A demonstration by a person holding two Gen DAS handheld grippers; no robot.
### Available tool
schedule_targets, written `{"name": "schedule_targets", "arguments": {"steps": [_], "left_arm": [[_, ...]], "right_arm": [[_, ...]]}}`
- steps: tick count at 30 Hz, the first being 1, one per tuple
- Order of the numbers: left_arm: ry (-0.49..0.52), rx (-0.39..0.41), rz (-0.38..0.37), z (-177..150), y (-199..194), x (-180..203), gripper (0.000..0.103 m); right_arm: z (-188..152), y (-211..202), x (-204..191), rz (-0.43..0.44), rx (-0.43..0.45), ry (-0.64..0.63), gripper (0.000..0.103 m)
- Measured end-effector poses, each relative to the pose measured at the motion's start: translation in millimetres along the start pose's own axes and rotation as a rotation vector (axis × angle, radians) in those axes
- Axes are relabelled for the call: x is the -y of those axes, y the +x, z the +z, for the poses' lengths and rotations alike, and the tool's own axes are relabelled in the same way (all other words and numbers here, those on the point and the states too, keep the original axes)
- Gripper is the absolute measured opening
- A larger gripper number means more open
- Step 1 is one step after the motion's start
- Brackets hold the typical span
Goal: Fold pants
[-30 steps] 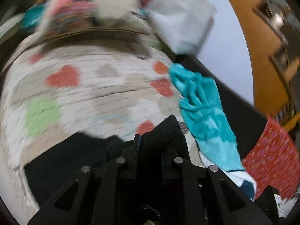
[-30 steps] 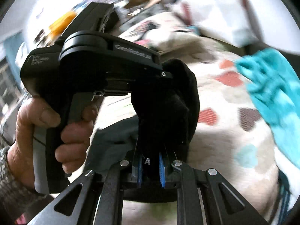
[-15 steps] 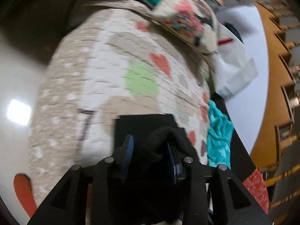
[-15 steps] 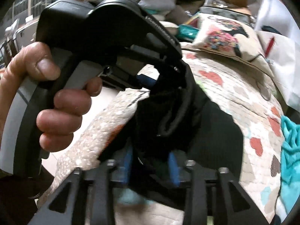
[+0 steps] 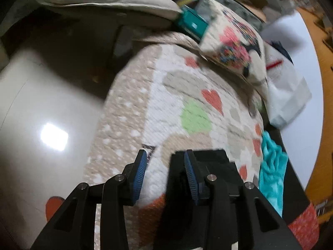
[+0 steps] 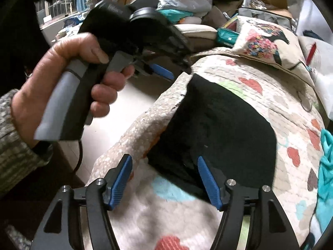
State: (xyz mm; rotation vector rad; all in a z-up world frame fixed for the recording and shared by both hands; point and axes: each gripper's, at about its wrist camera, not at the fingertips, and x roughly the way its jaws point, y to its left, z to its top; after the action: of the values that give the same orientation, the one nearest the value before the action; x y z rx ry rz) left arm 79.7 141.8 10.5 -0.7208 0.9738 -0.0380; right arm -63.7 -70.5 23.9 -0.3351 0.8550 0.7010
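The black pants (image 6: 220, 129) lie folded flat on a heart-patterned quilt (image 6: 281, 104), near its left edge. In the left wrist view they show as a black patch (image 5: 216, 162) behind the right finger. My right gripper (image 6: 164, 177) is open and empty, hovering over the near end of the pants. My left gripper (image 5: 165, 173) is open and empty, just left of the pants; it also shows in the right wrist view (image 6: 162, 73), held by a hand above the quilt's far left edge.
A turquoise towel (image 5: 272, 166) lies right of the pants. A patterned cushion (image 5: 235, 41) and a white bag (image 5: 287, 95) sit at the quilt's far end. A shiny floor (image 5: 41, 125) lies left of the quilt. Clutter fills the background.
Both grippers carried the pants toward the quilt's left side, then opened and let go. The pants now lie flat and folded. The grippers have drawn back a little.
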Motion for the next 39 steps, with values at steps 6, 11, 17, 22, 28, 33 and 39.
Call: {"name": "schedule_targets", "arguments": {"steps": [6,11,17,22,28,33,39], "left_arm": [[0.086,0.107,-0.063,-1.5,-17.9,17.9,0.038],[0.203,0.042,-0.156,-21.2,5.3,58.0,0.046],[0.179,-0.168,0.065,-33.6,73.8,45.3,0.068],[0.04,-0.188,-0.017,-28.6,67.5,24.9,0.077],[0.115,-0.04,-0.054,-25.9,21.4,44.1,0.077],[0.244,0.145,0.079,-31.4,4.0,65.1,0.077],[0.369,0.273,0.235,-45.1,-5.4,71.6,0.077]], "right_arm": [[5.5,-26.7,50.4,-0.039,0.07,0.159,0.071],[11.1,-8.3,100.9,-0.044,0.09,0.371,0.071],[-10.5,42.2,125.4,-0.018,-0.008,0.474,0.071],[-9.7,41.0,125.4,-0.021,0.003,0.45,0.074],[-0.6,-11.6,143.2,-0.14,0.099,0.43,0.074],[-28.3,-54.9,168.0,-0.237,0.174,0.548,0.078],[-52.1,-72.3,175.1,-0.319,0.167,0.586,0.078]]}}
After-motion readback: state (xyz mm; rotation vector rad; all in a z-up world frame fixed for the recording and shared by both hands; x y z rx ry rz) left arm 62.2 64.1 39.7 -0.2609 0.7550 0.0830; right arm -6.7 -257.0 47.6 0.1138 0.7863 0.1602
